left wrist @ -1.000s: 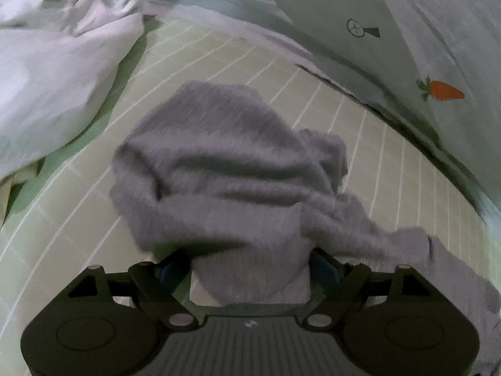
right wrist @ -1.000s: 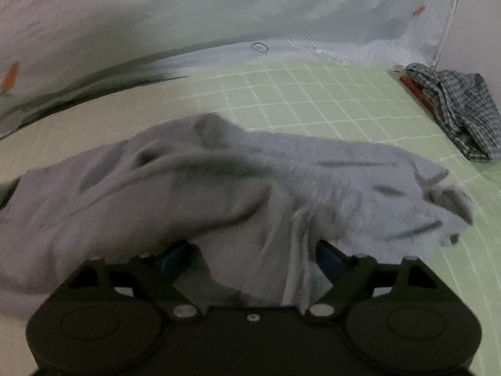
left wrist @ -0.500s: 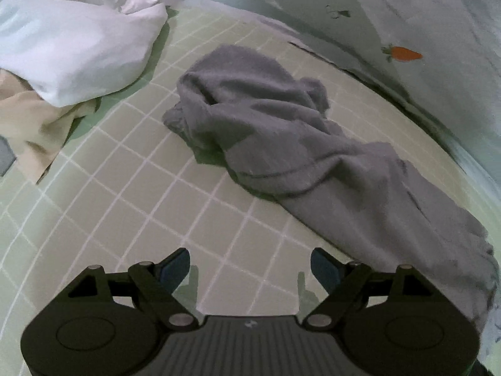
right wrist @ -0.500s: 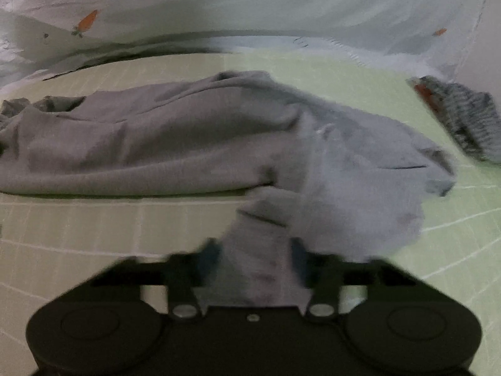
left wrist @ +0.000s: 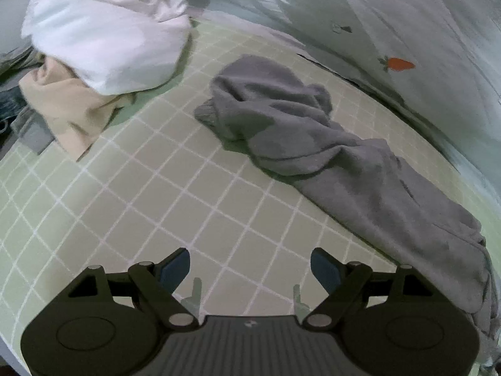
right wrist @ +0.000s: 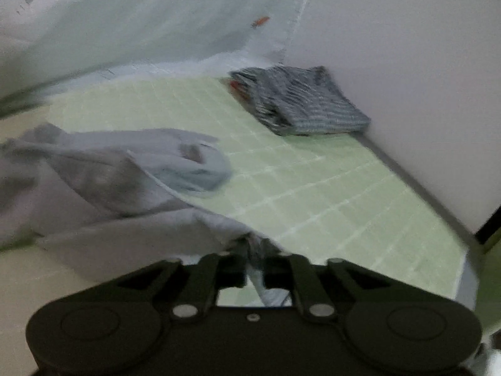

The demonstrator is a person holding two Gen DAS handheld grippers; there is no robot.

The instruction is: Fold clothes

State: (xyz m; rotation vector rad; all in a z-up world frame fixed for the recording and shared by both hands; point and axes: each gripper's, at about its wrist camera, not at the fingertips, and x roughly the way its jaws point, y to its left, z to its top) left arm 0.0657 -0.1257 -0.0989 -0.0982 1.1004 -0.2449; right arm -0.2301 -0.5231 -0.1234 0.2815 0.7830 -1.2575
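Note:
A crumpled grey garment (left wrist: 313, 144) lies stretched out on the green checked sheet (left wrist: 156, 194), running from centre to lower right in the left wrist view. My left gripper (left wrist: 250, 266) hovers over bare sheet in front of it, open, with nothing between its fingers. In the blurred right wrist view the same grey garment (right wrist: 109, 181) spreads to the left. My right gripper (right wrist: 253, 257) has its jaws close together on a bunched edge of the garment, and they are opening.
A white garment (left wrist: 106, 31) and a beige garment (left wrist: 65, 103) are heaped at the upper left. A pale quilt with carrot prints (left wrist: 397, 64) borders the far side. A folded checked garment (right wrist: 300, 103) lies by the wall (right wrist: 407, 78) at the right.
My left gripper let go of the grey garment and drew back from it. My right gripper closed on the garment's edge and swung right, bringing the folded checked garment into fuller view.

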